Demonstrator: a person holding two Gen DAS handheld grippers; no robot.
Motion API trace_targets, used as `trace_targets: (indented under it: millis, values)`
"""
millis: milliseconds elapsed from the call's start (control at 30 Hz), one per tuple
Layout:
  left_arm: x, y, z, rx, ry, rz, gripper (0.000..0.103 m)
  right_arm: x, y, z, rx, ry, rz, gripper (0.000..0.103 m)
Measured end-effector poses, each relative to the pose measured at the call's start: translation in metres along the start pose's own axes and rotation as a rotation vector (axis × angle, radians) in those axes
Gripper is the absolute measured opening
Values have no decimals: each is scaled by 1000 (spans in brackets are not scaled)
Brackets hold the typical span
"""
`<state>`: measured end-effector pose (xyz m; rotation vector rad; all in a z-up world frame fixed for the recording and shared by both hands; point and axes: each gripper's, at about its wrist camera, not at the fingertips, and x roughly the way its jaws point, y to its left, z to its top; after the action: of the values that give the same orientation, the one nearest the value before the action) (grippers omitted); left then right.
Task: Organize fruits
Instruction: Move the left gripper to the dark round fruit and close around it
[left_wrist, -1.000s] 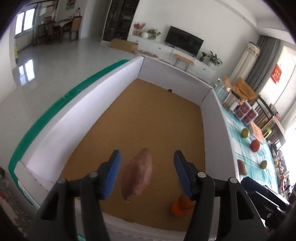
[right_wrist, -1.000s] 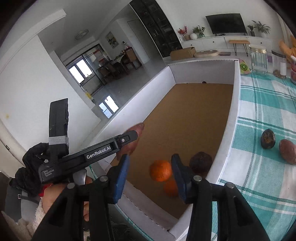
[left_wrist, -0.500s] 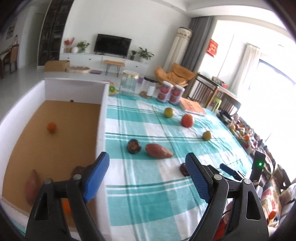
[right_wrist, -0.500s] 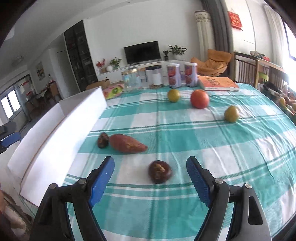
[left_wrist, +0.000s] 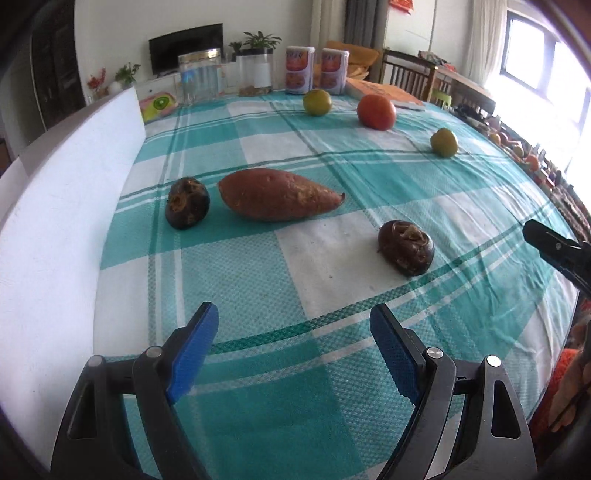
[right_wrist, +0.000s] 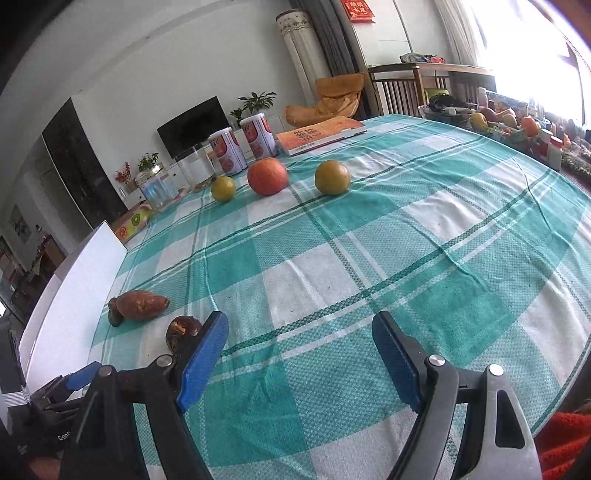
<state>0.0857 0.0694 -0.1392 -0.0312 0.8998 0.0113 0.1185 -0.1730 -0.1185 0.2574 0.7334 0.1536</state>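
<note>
Looks like the between-picks part of the job: both grippers hang over the checked tablecloth (left_wrist: 258, 295) with nothing in them. The left gripper (left_wrist: 293, 354) has its blue pads spread wide and empty, and the right gripper (right_wrist: 299, 363) is the same, jaws well apart, holding nothing. Six pieces are out on the cloth. Closest to the left gripper is a dark wrinkly fruit (left_wrist: 406, 247), a bit ahead and to its right. Further on lies the sweet potato (left_wrist: 279, 195), with another dark fruit (left_wrist: 187, 202) just beside its blunt end, near the white box wall (left_wrist: 66, 221). Well beyond those sit a red tomato-looking fruit (left_wrist: 376, 111) between two greenish-yellow ones (left_wrist: 317, 102) (left_wrist: 443, 143). The right wrist view shows that far trio more or less straight ahead, well apart from the gripper. Best guess for the next move: the left gripper goes for the sweet potato or a dark fruit, lining its pads across the narrow width, then closing gently since the dark ones look soft and shrivelled, and carrying it over the white wall
</note>
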Motion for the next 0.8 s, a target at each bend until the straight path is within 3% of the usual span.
trace_targets:
  millis: [800]
  values:
    - [9,-3,-3,13,16,13,93,10,-16,-2,96,54,2,83]
